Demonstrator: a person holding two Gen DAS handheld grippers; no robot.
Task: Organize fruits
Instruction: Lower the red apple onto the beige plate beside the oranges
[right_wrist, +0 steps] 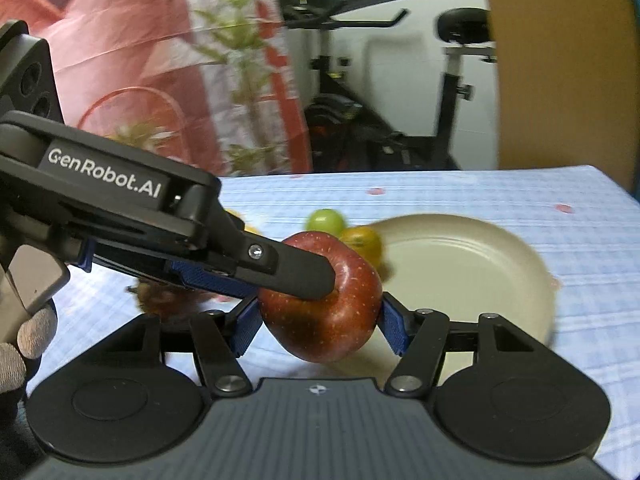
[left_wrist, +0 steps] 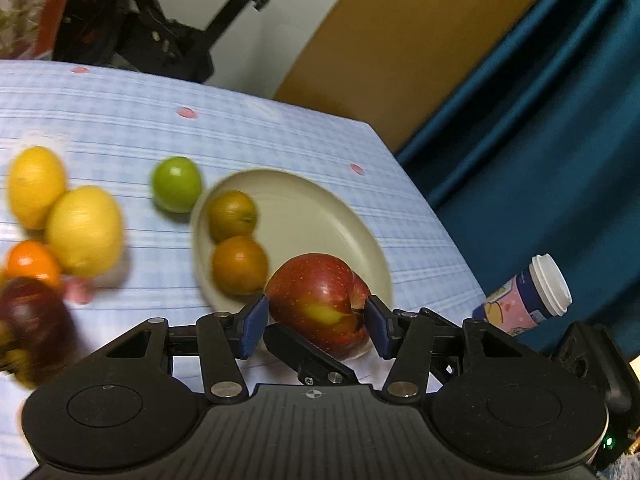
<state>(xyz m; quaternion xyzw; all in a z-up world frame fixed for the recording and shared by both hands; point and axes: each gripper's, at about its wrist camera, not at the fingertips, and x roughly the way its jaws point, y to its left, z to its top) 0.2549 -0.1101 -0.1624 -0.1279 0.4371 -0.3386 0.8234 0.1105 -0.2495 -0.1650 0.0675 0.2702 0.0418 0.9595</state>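
Note:
Both grippers hold one red apple (left_wrist: 320,300) just above the near rim of a cream plate (left_wrist: 320,208). My left gripper (left_wrist: 316,320) has its blue pads pressed on the apple's sides. A black finger (left_wrist: 296,348) of the right gripper crosses beneath it. In the right wrist view my right gripper (right_wrist: 320,328) is shut on the same apple (right_wrist: 324,320), and the left gripper's finger (right_wrist: 304,272) rests on its top. Two brownish-orange fruits (left_wrist: 239,264) lie on the plate's left side.
Left of the plate on the blue checked cloth (left_wrist: 280,136) lie a green fruit (left_wrist: 176,183), two lemons (left_wrist: 84,230), an orange (left_wrist: 32,262) and a dark red fruit (left_wrist: 32,316). A lidded paper cup (left_wrist: 532,300) shows past the table's right edge. A gloved hand (right_wrist: 32,332) holds the left gripper.

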